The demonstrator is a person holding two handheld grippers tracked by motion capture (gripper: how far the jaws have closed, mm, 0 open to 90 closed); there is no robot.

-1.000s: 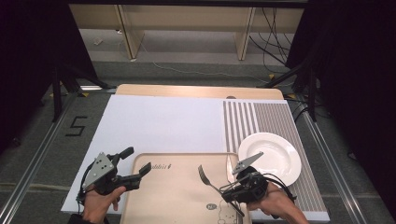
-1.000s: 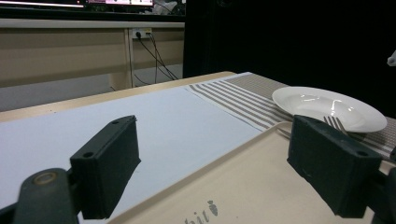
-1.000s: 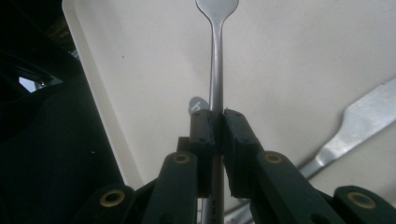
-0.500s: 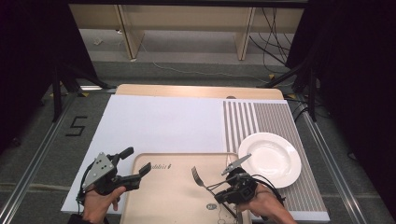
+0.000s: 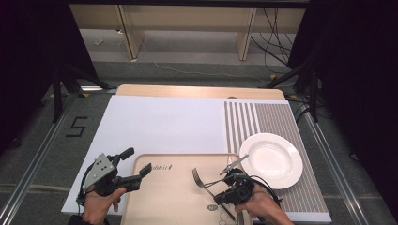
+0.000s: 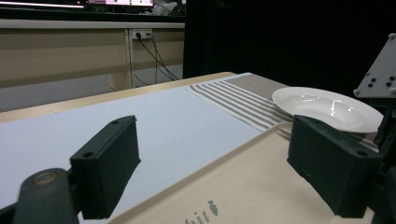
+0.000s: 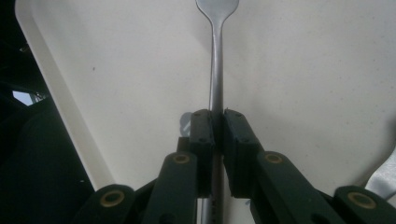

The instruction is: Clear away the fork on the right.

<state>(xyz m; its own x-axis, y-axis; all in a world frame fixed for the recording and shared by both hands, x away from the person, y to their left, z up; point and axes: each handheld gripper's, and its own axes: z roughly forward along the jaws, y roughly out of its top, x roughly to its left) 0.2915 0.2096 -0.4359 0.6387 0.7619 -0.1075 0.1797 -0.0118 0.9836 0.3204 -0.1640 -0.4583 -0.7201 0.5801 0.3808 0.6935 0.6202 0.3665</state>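
At the left of the bench [image 5: 169,123], the left hand-held gripper [image 5: 133,164] is hovering by the left edge of a beige tray [image 5: 164,201], its jaws standing wide apart with nothing between them. In the left gripper view the same jaws are framing the white mat [image 6: 140,126] and the tray's rim.

Printed near the top of the tray is a dark word [image 5: 161,166] ending in a small carrot mark; from the left gripper view only the letters "hit" or "bit" [image 6: 198,215] are readable, so the full word cannot be told. On the floor to the left of the bench, a taped figure "5" [image 5: 77,126] is showing.

Further right, the right hand-held gripper [image 7: 216,126] is clamping a metal fork [image 5: 201,178] by its handle, jaws narrowed to the handle's thickness. The fork is pointing its tines up-left over the tray's middle. It is probably light, rigid and smooth, so it is likely to twist or slide between flat pads; a hold near the mid-handle, as here, seems sound. A second piece of cutlery [image 5: 234,164] is lying just beyond, toward the plate.

At the far right, a white plate [image 5: 272,159] is sitting on the striped placemat [image 5: 267,119]; it looks breakable and glossy.
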